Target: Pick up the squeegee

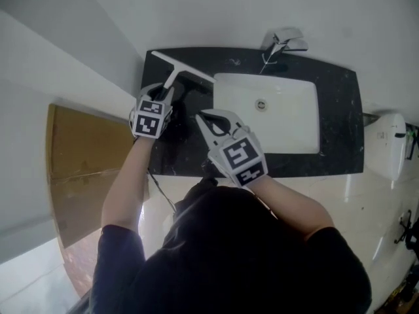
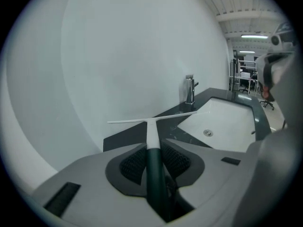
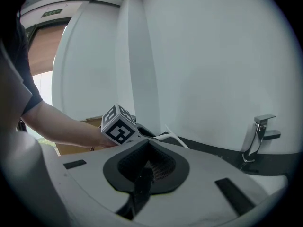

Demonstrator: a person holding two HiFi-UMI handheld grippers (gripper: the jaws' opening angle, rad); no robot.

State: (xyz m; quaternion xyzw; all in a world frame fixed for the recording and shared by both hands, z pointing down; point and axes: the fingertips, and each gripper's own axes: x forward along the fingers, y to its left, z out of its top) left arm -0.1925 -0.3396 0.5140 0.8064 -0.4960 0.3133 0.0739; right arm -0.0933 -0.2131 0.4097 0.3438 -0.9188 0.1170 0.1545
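Note:
The squeegee [image 1: 182,67] has a long white blade, a white neck and a dark green handle. It hangs above the left end of the black countertop [image 1: 340,103]. My left gripper [image 1: 168,91] is shut on the handle. In the left gripper view the dark handle [image 2: 154,167] runs between the ribbed pads [image 2: 135,162], and the white blade [image 2: 151,120] stands crosswise ahead of the left gripper [image 2: 152,150]. My right gripper [image 1: 204,116] hovers just right of it over the counter's front, jaws together with nothing between them. From the right gripper [image 3: 147,148] view, the left gripper's marker cube [image 3: 119,125] and a bit of white blade [image 3: 174,138] show.
A white rectangular sink basin [image 1: 288,133] is set in the countertop, with a chrome faucet [image 1: 283,43] behind it. A white wall runs along the back and left. A brown cardboard box [image 1: 85,156] stands on the floor at left, a white fixture [image 1: 386,142] at right.

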